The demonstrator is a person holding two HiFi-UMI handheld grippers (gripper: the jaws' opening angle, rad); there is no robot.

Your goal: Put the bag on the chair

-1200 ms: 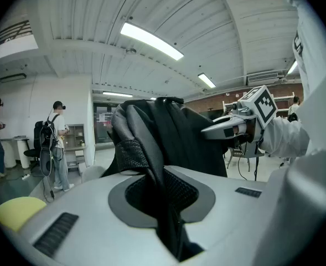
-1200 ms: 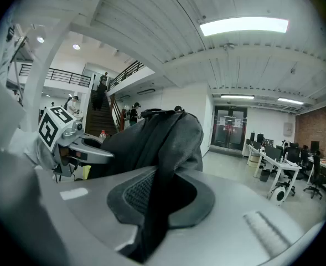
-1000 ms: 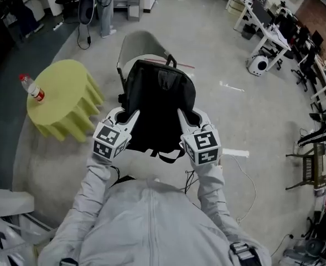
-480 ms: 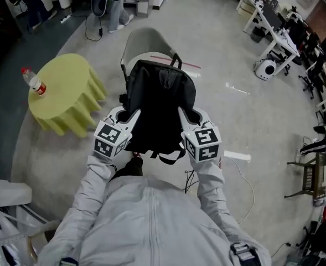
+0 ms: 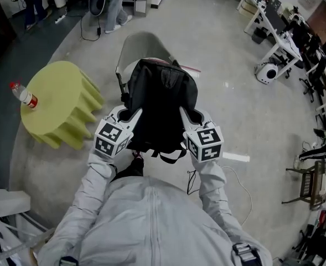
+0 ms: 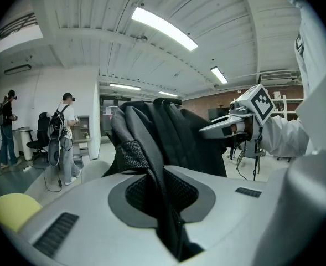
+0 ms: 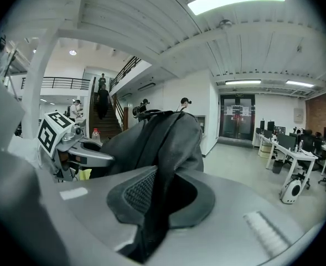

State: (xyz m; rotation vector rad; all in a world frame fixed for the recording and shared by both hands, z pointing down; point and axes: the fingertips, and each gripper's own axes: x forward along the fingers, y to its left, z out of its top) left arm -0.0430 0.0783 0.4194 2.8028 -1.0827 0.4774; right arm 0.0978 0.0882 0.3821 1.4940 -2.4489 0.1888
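Note:
A black backpack (image 5: 160, 101) hangs in the air between my two grippers, in front of and partly over a light grey chair (image 5: 140, 44). My left gripper (image 5: 130, 117) is shut on the bag's left shoulder strap (image 6: 151, 165), which runs down between its jaws. My right gripper (image 5: 185, 115) is shut on the right strap (image 7: 157, 204) in the same way. The bag's body (image 6: 174, 132) fills the middle of the left gripper view, and the bag (image 7: 157, 137) does so in the right gripper view too. The chair's seat is mostly hidden behind the bag.
A round table with a yellow-green cloth (image 5: 57, 101) stands left of the chair, with a plastic bottle (image 5: 20, 94) on it. Desks and office chairs (image 5: 279, 32) line the far right. People stand at the back left (image 5: 110, 4). A white strip (image 5: 237, 157) lies on the floor.
The bag and both grippers have come slightly nearer to the chair, and the view has shifted so that the yellow table sits further left. Both grips are unchanged.

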